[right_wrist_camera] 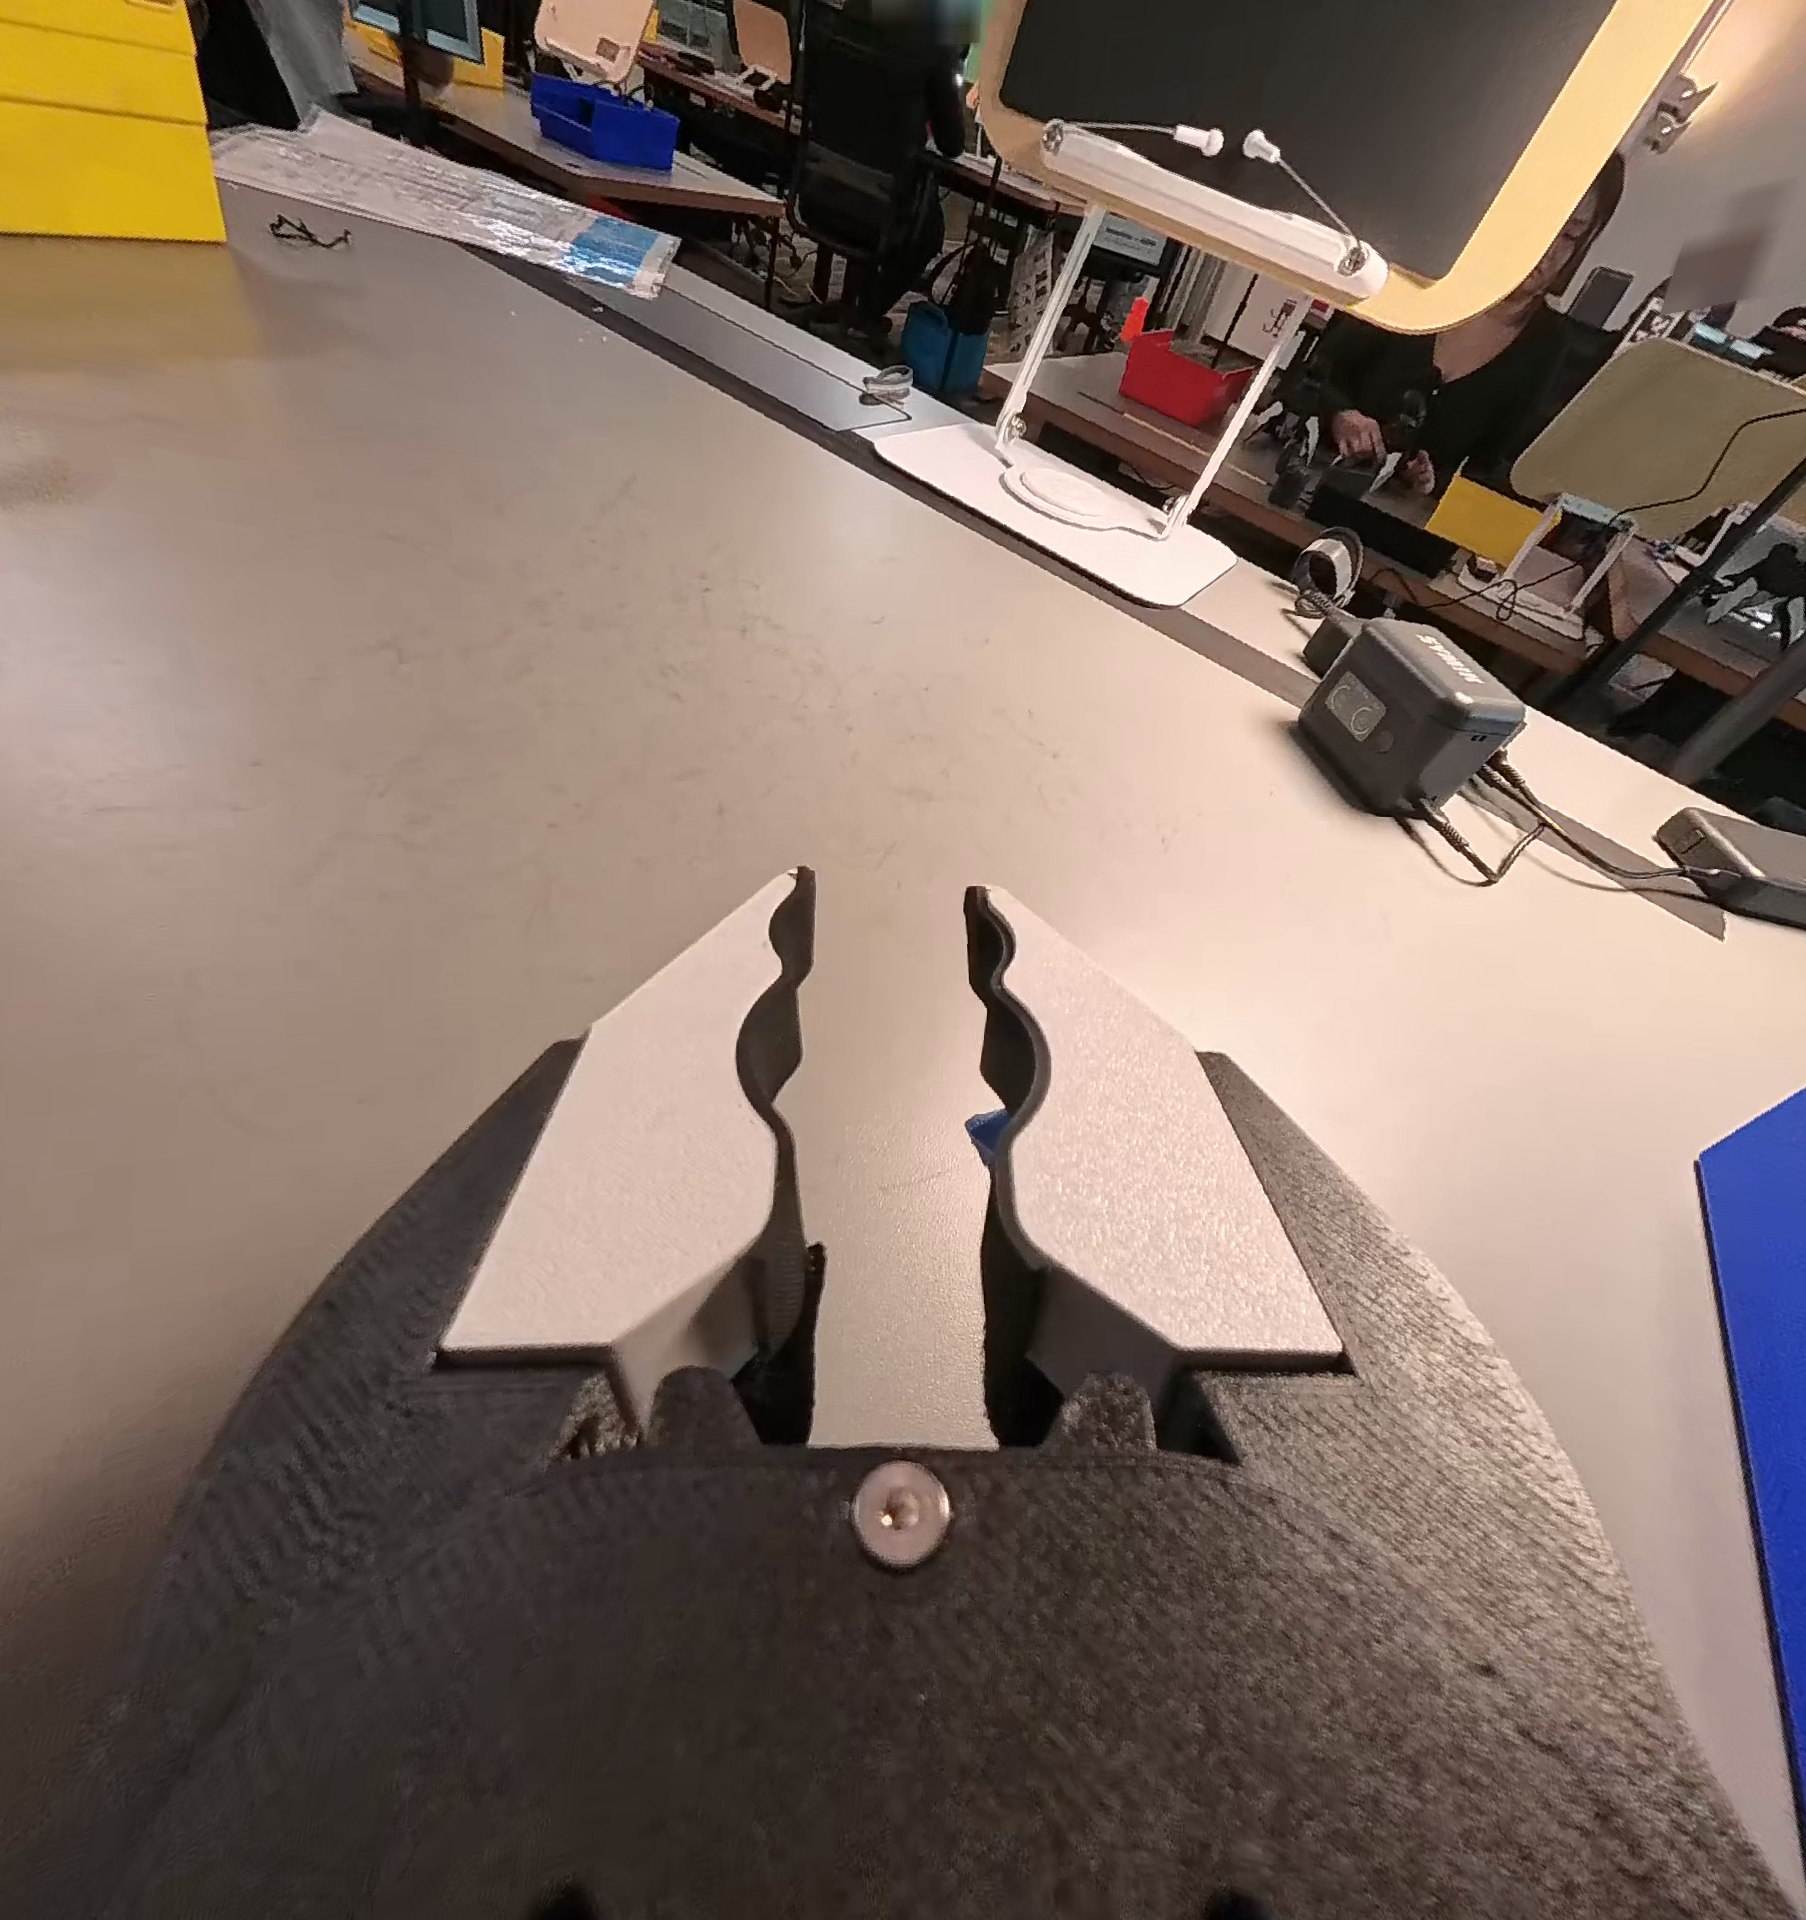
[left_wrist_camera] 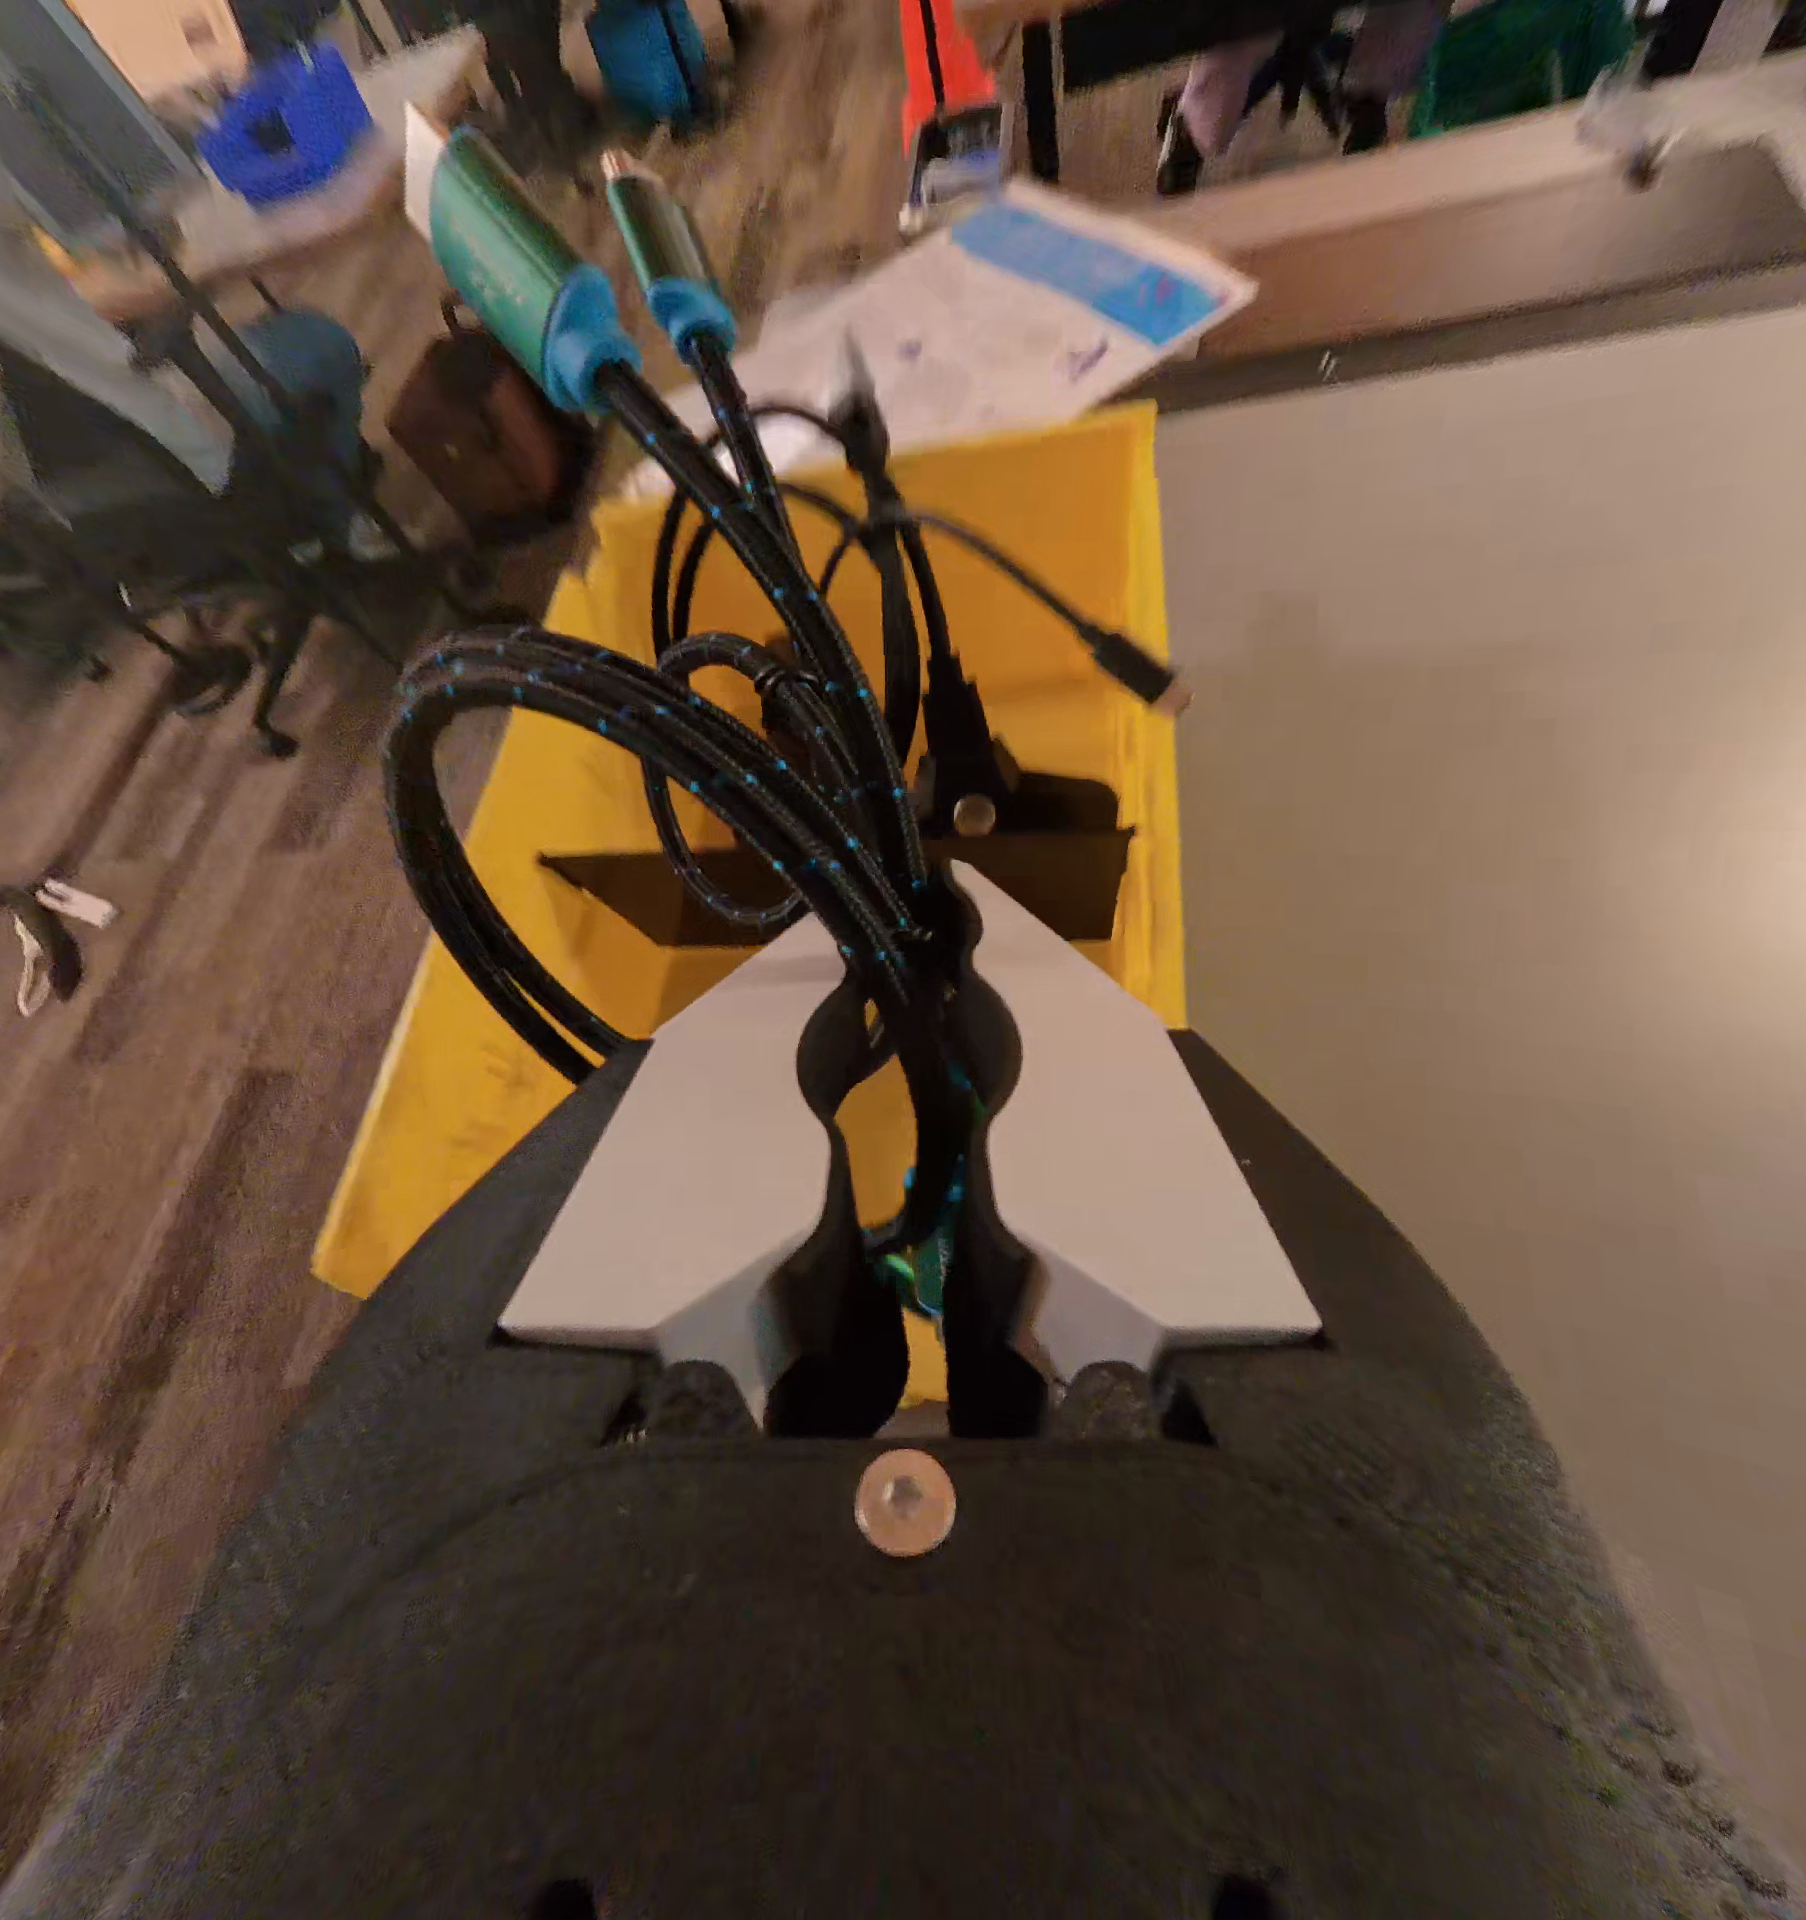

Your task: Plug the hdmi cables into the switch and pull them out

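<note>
The left gripper (left_wrist_camera: 930, 914) is clamped on a bundle of braided hdmi cables (left_wrist_camera: 774, 769), held above the yellow box (left_wrist_camera: 1044, 540), which sits at the table's (left_wrist_camera: 1501, 831) edge beside the floor. 2 green plugs (left_wrist_camera: 504, 249) stick up beyond the box; a black block inside it, blurred, may be the switch (left_wrist_camera: 1044, 831). The right gripper (right_wrist_camera: 888, 904) is parted and empty over bare tabletop, well clear of the box, with a blue sheet (right_wrist_camera: 1782, 1351) close alongside.
</note>
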